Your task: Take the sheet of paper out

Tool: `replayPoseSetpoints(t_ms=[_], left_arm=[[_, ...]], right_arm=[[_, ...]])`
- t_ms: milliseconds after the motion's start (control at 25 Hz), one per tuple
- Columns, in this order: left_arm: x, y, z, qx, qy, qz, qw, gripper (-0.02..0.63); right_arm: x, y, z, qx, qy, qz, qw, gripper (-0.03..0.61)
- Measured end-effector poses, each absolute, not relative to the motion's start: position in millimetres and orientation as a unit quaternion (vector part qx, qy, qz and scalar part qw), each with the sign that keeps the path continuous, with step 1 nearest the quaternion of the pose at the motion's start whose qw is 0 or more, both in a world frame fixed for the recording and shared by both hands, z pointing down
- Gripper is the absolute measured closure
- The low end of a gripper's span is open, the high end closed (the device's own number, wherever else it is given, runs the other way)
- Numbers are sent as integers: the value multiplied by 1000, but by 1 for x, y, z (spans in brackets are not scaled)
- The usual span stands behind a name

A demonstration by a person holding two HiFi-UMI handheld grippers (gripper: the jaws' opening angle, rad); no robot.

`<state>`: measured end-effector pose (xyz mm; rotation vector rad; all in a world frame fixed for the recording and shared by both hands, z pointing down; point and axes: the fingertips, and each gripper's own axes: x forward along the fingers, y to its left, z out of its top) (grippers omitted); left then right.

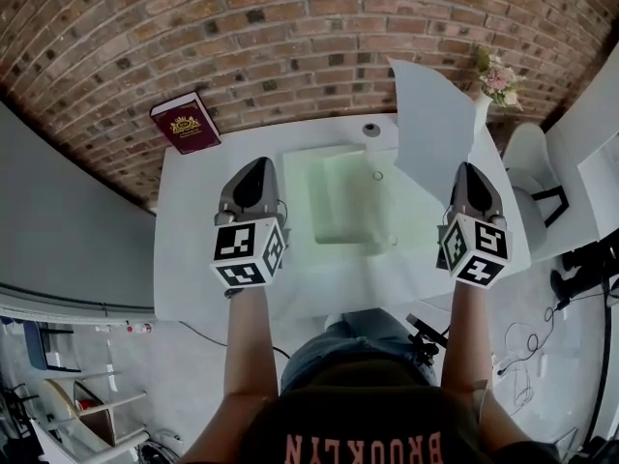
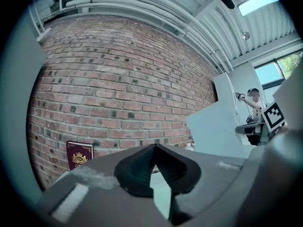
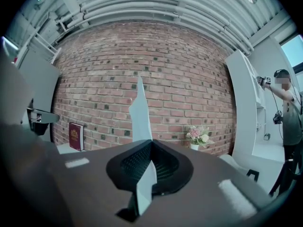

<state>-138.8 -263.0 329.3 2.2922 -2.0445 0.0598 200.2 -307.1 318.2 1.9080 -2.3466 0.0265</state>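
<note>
**One sheet, held up high**

Brick wall stood behind one white table (image 1: 193,259). From the head view, one green folder (image 1: 338,201) lay in the middle with bare table on both sides. One red book (image 1: 185,123) stood at the far left corner and one bunch of flowers (image 1: 497,77) at the far right.

From the left gripper view, the left gripper (image 2: 154,148) had its jaws together at the tips.

From the right gripper view, the right gripper (image 3: 150,143) pinched the one sheet of paper (image 3: 140,112) by its bottom edge, standing up in open air.
</note>
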Motion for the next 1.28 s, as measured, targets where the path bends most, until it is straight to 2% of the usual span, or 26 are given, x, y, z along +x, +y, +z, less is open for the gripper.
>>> replayPoseSetpoints(t_ms=[240,680,1280], left_arm=[[-136,-258,303,742,-669,26,-13,617],[-137,-241,266,725,-688,-13,-35,617],[-126,-216,235,725,-685,-24,-66,617]], right_arm=[[192,-304,292,620,-784,-12,34,575],[191,-290,251,604,-796,-33,0,575],[191,-264,224,604,-795,-60,-9,577]])
